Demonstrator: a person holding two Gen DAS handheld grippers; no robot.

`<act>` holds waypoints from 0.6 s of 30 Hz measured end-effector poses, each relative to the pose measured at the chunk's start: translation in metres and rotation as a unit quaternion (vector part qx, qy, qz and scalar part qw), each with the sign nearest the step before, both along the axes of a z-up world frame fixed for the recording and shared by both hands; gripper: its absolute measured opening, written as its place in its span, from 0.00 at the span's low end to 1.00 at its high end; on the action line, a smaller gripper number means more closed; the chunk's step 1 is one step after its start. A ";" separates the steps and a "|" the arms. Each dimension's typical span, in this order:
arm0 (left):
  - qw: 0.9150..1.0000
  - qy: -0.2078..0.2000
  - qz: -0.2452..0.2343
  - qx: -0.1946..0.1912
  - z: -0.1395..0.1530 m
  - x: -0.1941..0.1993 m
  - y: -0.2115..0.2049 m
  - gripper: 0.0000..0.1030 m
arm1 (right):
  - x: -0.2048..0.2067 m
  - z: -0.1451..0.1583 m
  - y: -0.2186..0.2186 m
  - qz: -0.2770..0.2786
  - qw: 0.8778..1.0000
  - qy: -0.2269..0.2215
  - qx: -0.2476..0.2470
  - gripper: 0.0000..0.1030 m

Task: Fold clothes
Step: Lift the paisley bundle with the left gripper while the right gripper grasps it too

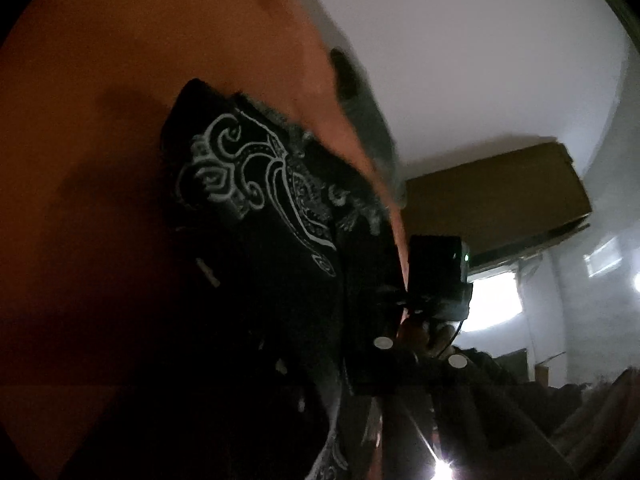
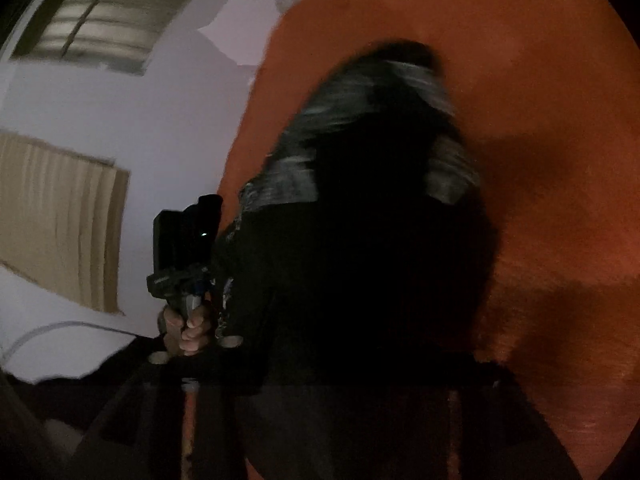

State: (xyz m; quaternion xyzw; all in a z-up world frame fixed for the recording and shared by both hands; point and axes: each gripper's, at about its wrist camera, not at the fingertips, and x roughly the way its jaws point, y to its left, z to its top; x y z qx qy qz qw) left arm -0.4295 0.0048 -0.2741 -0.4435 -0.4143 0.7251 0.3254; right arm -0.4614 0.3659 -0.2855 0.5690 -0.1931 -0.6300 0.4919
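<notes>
A black cloth with a white paisley print (image 1: 256, 184) fills the middle of both views, lifted in front of an orange surface (image 1: 120, 80) that lies behind it; whether that surface is a tabletop or something else cannot be told. In the left wrist view the printed part of the cloth is sharp and hangs close to the camera, and its lower part runs down into darkness where the left gripper (image 1: 360, 420) sits, so it cannot be told whether that gripper's fingers are apart or clamped on the fabric. To the right of the cloth in this view the other handheld device (image 1: 438, 276) shows with a small green light, a hand (image 1: 420, 334) wrapped around its handle below. In the right wrist view the same cloth (image 2: 360, 208) is blurred and mostly in shadow, and the right gripper (image 2: 340, 420) below it is too dark to judge as open or closed. Left of the cloth here a hand (image 2: 190, 326) grips the other device (image 2: 186, 240). Beyond the cloth stand a pale wall (image 2: 140, 120), a brown cardboard panel (image 2: 60, 220) and a window (image 2: 108, 12).
</notes>
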 end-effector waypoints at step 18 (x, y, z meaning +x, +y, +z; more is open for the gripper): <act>0.995 0.083 -0.029 0.054 0.156 -0.097 0.055 0.17 | -0.059 0.198 0.078 -0.027 0.996 0.076 0.024 0.06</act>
